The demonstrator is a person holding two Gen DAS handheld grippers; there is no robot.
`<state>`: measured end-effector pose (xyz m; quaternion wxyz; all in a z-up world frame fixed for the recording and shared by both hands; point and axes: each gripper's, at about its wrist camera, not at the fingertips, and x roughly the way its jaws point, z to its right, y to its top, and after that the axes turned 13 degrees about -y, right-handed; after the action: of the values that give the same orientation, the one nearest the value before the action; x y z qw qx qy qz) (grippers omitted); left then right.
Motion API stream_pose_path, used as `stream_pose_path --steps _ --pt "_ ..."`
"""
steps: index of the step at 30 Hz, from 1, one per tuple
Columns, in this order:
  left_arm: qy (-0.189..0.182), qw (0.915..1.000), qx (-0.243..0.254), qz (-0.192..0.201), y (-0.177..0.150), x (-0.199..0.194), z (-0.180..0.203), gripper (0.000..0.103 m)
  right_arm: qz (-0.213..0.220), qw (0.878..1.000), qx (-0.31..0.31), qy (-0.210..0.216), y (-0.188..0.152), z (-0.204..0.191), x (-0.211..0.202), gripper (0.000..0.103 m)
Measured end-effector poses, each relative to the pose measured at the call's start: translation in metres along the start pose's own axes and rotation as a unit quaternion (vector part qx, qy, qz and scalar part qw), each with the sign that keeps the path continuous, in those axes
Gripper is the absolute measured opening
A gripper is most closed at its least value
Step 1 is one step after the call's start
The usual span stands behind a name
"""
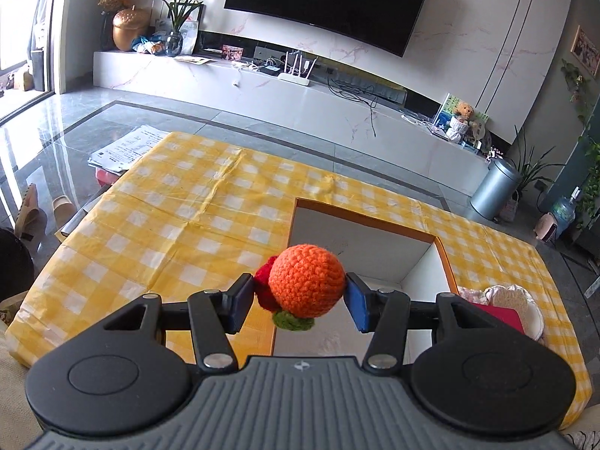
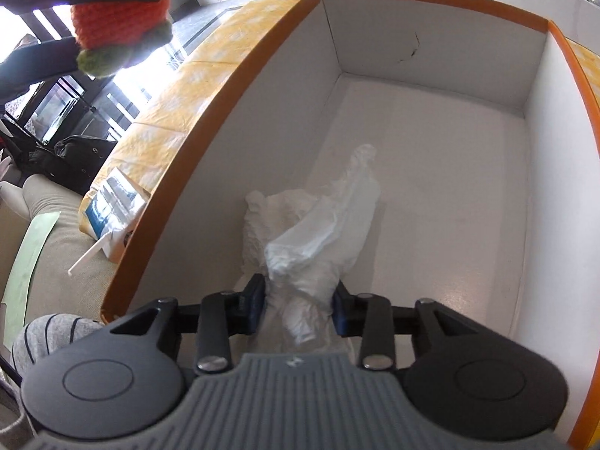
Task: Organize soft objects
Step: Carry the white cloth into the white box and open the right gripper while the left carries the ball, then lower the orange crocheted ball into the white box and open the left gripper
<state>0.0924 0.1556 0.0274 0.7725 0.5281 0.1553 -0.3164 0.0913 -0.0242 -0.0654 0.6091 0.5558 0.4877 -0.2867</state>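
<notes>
My left gripper (image 1: 298,300) is shut on an orange crocheted ball (image 1: 306,280) with red and green crocheted parts, held above the near left edge of an orange-rimmed white box (image 1: 444,258). The ball also shows in the right wrist view (image 2: 120,24), high at the upper left beside the box. My right gripper (image 2: 298,305) is inside the box (image 2: 240,86), shut on a crumpled white tissue (image 2: 322,225) that trails onto the box floor.
The box stands on a table with a yellow checked cloth (image 1: 180,217). A white bowl (image 1: 525,307) with a red item and other soft things sits right of the box. Papers (image 1: 127,148) lie at the table's far left corner. A small carton (image 2: 112,210) lies left of the box.
</notes>
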Motion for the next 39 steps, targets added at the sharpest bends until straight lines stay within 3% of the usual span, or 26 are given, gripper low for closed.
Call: stream_pose_path --steps 2,5,7,11,16,20,26,29,33,35,37,39 --pt "0.003 1.0000 -0.001 0.000 -0.001 -0.002 -0.002 0.060 0.005 1.000 -0.003 0.001 0.000 0.000 -0.003 0.045" --pt "-0.005 0.9999 0.008 0.005 0.000 -0.008 0.002 0.060 0.014 1.000 -0.008 0.004 0.001 0.000 -0.010 0.070" --pt "-0.008 0.9998 0.012 0.009 0.001 -0.011 0.004 0.060 0.025 0.999 -0.014 0.012 0.001 0.002 -0.019 0.100" --pt "-0.005 0.9997 0.019 0.013 0.001 -0.014 0.006 0.060 0.059 0.997 -0.054 -0.009 -0.003 -0.003 -0.040 0.100" --pt "-0.011 0.9995 0.027 0.012 -0.001 -0.019 0.012 0.060 0.078 0.996 -0.038 -0.031 -0.004 0.009 -0.062 0.101" --pt "-0.030 0.9988 0.038 0.011 -0.003 -0.022 0.019 0.060 0.100 0.991 -0.068 -0.064 -0.008 0.011 -0.075 0.101" --pt "-0.044 0.9974 0.054 -0.018 -0.011 -0.003 0.034 0.060 0.129 0.988 -0.048 -0.069 -0.017 0.050 -0.105 0.100" --pt "-0.055 0.9956 0.056 -0.051 -0.020 0.016 0.042 0.060 0.144 0.986 -0.024 -0.080 -0.023 0.075 -0.119 0.101" --pt "-0.106 0.9828 0.095 -0.118 -0.042 0.046 0.061 0.061 0.172 0.982 0.021 -0.080 -0.033 0.107 -0.137 0.101" --pt "-0.139 0.9750 0.075 -0.156 -0.052 0.064 0.061 0.061 0.192 0.976 0.045 -0.096 -0.039 0.120 -0.145 0.101" --pt "-0.148 0.9673 0.044 -0.201 -0.062 0.086 0.060 0.061 0.207 0.969 0.070 -0.114 -0.042 0.130 -0.150 0.101" --pt "-0.147 0.9605 0.046 -0.232 -0.073 0.100 0.063 0.060 0.213 0.966 0.097 -0.110 -0.045 0.143 -0.153 0.101"
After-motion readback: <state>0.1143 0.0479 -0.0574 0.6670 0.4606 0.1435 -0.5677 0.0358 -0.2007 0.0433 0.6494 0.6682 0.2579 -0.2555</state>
